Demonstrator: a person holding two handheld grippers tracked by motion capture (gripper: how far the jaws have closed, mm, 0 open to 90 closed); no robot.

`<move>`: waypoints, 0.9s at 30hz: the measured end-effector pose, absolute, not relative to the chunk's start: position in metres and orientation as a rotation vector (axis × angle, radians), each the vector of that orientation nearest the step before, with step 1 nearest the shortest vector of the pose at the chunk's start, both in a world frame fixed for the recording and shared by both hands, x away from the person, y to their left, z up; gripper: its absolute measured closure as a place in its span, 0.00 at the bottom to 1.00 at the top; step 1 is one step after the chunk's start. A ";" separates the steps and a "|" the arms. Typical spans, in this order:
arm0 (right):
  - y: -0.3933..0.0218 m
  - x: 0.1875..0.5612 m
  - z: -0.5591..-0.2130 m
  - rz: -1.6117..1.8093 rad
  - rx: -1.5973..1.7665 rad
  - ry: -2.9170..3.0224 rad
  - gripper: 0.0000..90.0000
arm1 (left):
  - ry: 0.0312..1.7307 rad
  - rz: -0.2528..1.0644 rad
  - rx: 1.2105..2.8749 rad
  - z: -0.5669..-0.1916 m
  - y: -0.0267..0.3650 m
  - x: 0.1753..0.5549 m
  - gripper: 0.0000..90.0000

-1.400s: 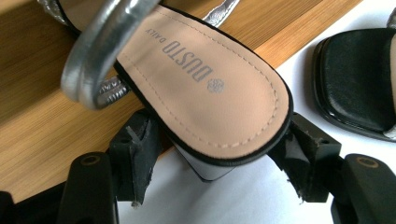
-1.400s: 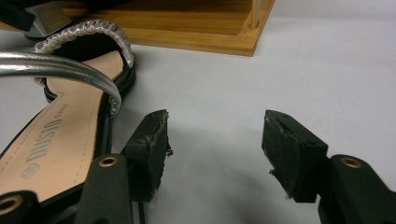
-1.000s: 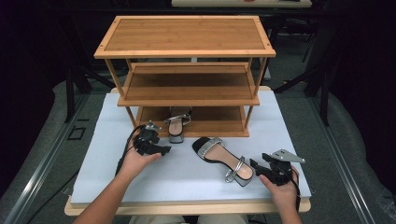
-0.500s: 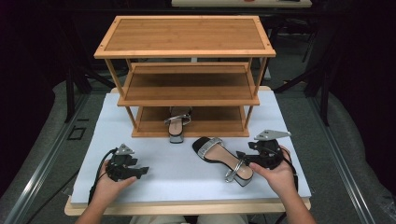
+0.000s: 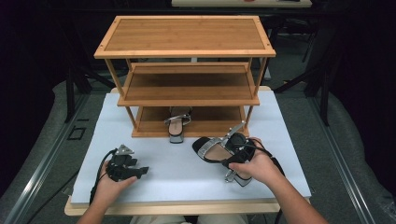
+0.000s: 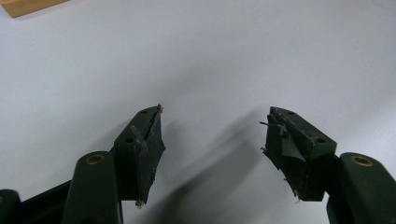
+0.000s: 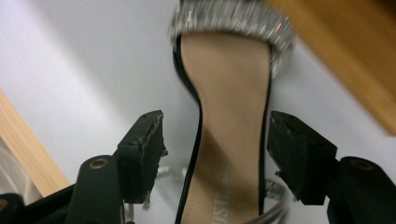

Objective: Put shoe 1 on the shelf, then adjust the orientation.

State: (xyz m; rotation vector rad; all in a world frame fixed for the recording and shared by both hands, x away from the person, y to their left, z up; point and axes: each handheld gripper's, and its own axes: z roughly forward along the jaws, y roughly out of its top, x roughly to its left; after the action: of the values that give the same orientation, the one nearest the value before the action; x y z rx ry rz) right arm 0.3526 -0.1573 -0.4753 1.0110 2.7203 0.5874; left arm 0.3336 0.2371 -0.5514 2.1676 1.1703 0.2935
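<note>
A black sandal (image 5: 208,149) with a glittery toe strap and beige insole lies on the white table mat, toe toward the rack. My right gripper (image 5: 225,148) hovers over its middle. In the right gripper view the jaws (image 7: 215,154) stand open on either side of the sandal's (image 7: 229,107) narrow waist, with a gap on each side. The matching sandal (image 5: 176,123) rests on the rack's bottom shelf, heel sticking out in front. My left gripper (image 5: 141,171) is open above bare mat at the front left, its jaws (image 6: 212,144) with nothing between them.
The three-tier bamboo rack (image 5: 187,37) stands at the back of the table; its middle shelf (image 5: 187,88) is bare. The white mat (image 5: 289,154) ends at the wooden table edge (image 5: 177,207) in front. A corner of the rack (image 6: 28,5) appears in the left gripper view.
My left gripper drew back from the rack to the front left and stopped there. My right gripper moved left and forward onto the loose sandal, which has not shifted.
</note>
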 end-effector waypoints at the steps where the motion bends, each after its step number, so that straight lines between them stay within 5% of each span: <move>1: -0.157 0.353 -0.475 0.587 1.011 2.720 0.40 | 1.170 0.293 2.168 -0.551 0.237 0.334 0.40; 27: -0.148 0.386 -0.501 0.216 1.217 2.905 0.34 | 1.203 0.274 2.132 -0.552 0.243 0.334 0.40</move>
State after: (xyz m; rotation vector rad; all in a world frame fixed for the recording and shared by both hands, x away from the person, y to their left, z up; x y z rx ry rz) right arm 0.3865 -0.1482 -0.5006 1.2172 2.9052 0.2163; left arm 0.3335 0.2431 -0.5516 2.1324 1.2033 0.2742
